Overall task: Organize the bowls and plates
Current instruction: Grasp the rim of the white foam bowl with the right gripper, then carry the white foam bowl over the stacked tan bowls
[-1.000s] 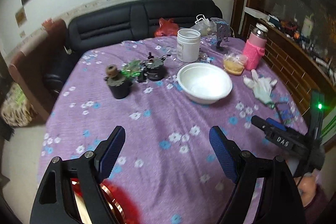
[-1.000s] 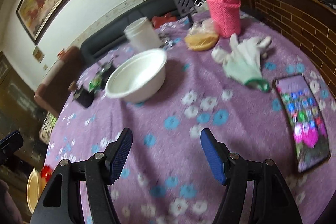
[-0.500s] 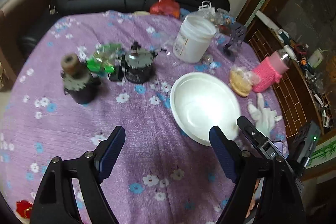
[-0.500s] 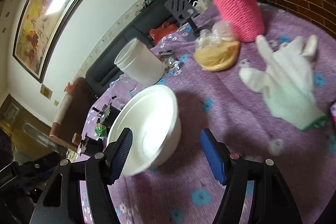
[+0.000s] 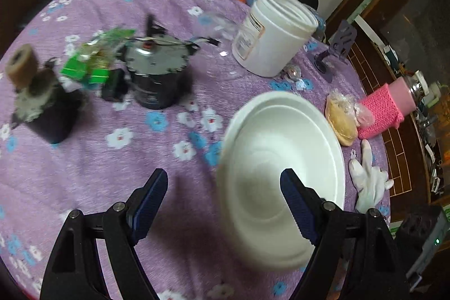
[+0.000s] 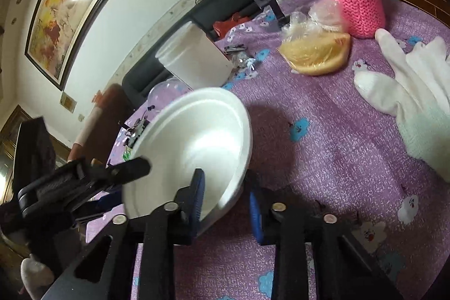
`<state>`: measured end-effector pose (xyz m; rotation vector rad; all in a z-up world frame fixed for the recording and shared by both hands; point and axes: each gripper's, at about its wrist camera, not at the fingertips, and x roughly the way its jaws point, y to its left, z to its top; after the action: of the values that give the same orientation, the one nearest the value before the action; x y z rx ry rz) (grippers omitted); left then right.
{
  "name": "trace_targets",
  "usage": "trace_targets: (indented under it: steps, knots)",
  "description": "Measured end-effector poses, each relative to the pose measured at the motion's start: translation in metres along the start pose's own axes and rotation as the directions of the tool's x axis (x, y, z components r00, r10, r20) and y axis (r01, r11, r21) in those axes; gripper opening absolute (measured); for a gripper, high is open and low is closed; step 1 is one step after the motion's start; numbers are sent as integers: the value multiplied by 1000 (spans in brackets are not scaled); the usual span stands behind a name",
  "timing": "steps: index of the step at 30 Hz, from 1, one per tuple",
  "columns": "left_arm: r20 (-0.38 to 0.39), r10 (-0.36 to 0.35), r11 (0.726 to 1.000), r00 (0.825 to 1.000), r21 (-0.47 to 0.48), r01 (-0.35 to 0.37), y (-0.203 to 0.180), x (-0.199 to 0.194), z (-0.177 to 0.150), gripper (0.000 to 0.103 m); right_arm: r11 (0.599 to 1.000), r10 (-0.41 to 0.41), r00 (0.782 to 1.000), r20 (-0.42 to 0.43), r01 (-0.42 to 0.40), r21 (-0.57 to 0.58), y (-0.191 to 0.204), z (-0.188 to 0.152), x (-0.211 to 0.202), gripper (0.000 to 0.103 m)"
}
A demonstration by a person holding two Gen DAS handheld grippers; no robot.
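A white foam bowl (image 5: 281,159) sits tilted on the purple flowered tablecloth (image 5: 112,187), its near rim raised. My right gripper (image 6: 226,187) is closing on that rim: one blue pad is inside the bowl (image 6: 197,137), the other outside against its wall. My left gripper (image 5: 225,179) hangs open just above the bowl's left edge, one finger over the bowl, the other over the cloth. In the right wrist view a finger (image 6: 132,167) of the left gripper reaches over the bowl's far-left rim.
A white plastic jar (image 5: 275,38) stands behind the bowl. Two black motor-like parts (image 5: 157,75) (image 5: 42,108) and green wrappers lie at left. A bagged bun (image 5: 340,123), a pink knitted bottle (image 5: 385,108) and a white glove (image 5: 371,184) lie at right.
My right gripper moved in and its jaws closed on the bowl's rim, and the bowl tipped up. My left gripper came down and forward to the bowl's left edge, still open.
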<state>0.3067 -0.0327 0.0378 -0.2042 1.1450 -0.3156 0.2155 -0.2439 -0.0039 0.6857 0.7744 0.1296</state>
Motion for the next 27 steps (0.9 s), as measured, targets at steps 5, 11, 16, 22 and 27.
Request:
trace_targets:
  steps: [5, 11, 16, 22, 27]
  knots:
    - [-38, -19, 1000, 999, 18, 20, -9, 5, 0, 33, 1000, 12, 1000, -9, -12, 4, 1, -1, 0, 22]
    - [35, 53, 997, 998, 46, -55, -2, -33, -10, 23, 998, 50, 999, -1, -50, -36, 18, -7, -10, 19]
    - [95, 138, 987, 986, 70, -145, 17, -91, -39, 23, 982, 110, 994, -6, -109, -157, 59, -23, -23, 20]
    - [101, 160, 986, 982, 20, -163, 54, -153, -86, 23, 945, 161, 986, -51, -169, -281, 113, -55, -37, 20]
    - [117, 152, 988, 981, -29, -150, 84, -194, -131, 23, 930, 184, 974, -131, -216, -299, 145, -90, -58, 20]
